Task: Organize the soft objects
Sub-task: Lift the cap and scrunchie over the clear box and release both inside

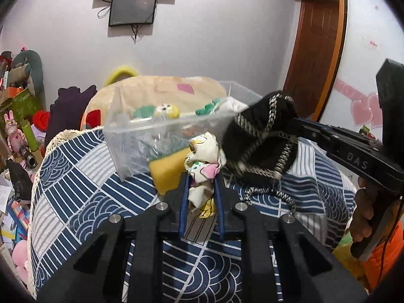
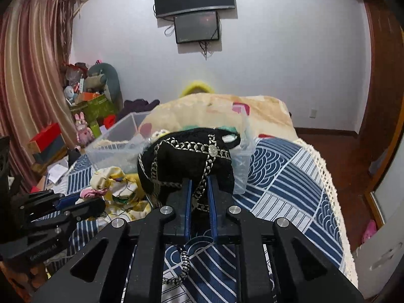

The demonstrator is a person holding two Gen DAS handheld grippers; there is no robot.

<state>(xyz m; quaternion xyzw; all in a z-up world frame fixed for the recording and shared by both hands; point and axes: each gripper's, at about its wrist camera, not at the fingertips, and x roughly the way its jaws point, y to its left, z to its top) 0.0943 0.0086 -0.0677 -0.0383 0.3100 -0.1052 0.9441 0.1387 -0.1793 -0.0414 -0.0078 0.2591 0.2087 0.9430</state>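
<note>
My left gripper [image 1: 202, 176] is shut on a white cartoon-print cloth [image 1: 202, 151] lying on the blue patterned bedspread [image 1: 75, 176]; it also shows in the right wrist view [image 2: 116, 184]. My right gripper [image 2: 199, 184] is shut on a black pouch with a silver chain [image 2: 186, 159], held above the bed in front of the clear plastic bin [image 2: 121, 136]. In the left wrist view the pouch [image 1: 260, 139] hangs beside the bin [image 1: 156, 131], which holds several small soft toys. A yellow sponge [image 1: 166, 174] lies against the bin's front.
A beige blanket [image 1: 156, 88] is heaped behind the bin. Plush toys and boxes [image 2: 85, 101] crowd the floor at the left. A wooden door [image 1: 320, 38] stands at the right. Two screens [image 2: 194, 0] hang on the wall.
</note>
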